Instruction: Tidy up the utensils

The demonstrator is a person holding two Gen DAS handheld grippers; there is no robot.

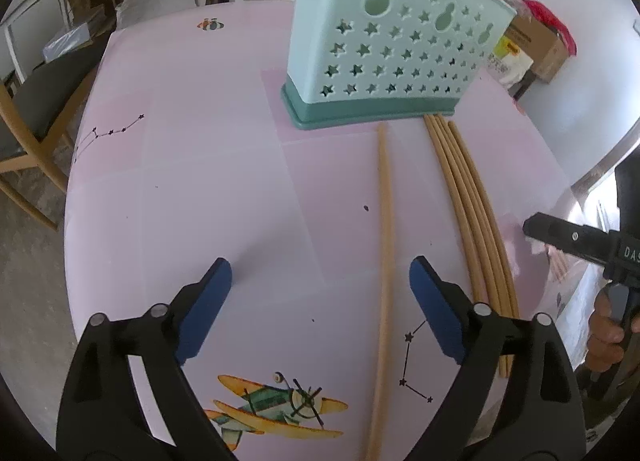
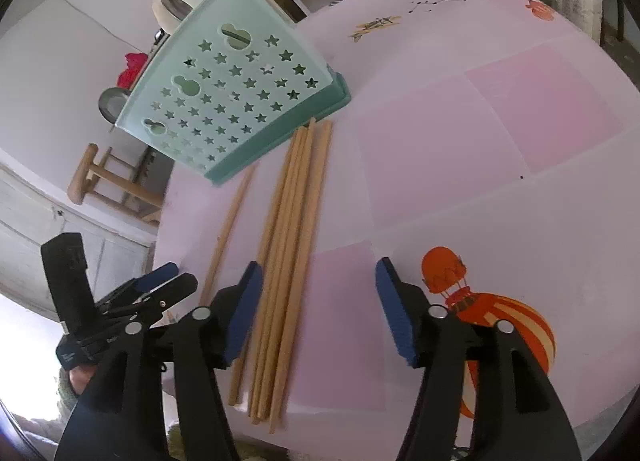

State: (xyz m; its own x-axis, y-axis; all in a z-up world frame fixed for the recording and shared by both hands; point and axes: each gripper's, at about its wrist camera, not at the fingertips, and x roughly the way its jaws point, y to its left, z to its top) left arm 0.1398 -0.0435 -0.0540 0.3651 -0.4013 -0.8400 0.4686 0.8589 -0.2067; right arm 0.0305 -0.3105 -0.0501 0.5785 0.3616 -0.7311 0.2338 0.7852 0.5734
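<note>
A pale green utensil holder (image 1: 394, 49) with star-shaped cut-outs is seen standing upright on a pink table cover (image 1: 208, 189), on a darker green base. Wooden chopsticks are laid flat on the cover in front of it, their far ends at or just beside the base. One single chopstick (image 1: 385, 261) is set apart from a bundle of chopsticks (image 1: 476, 237) lying close together; the exact count in the bundle cannot be told with certainty, perhaps four or five.

The left gripper (image 1: 320, 301) is held above the cover with its blue-padded jaws spread wide. The single chopstick is seen running between the pads, nearer the right one, but is not pressed by either. In the right wrist view, the right gripper (image 2: 318, 309) is held with its jaws moderately apart and nothing is clasped; bare pink cover shows between the pads, and the bundle (image 2: 288, 253) passes just beside its left pad. The single chopstick (image 2: 230, 229) lies further left, near the left gripper (image 2: 160, 285), which is seen from the side.
</note>
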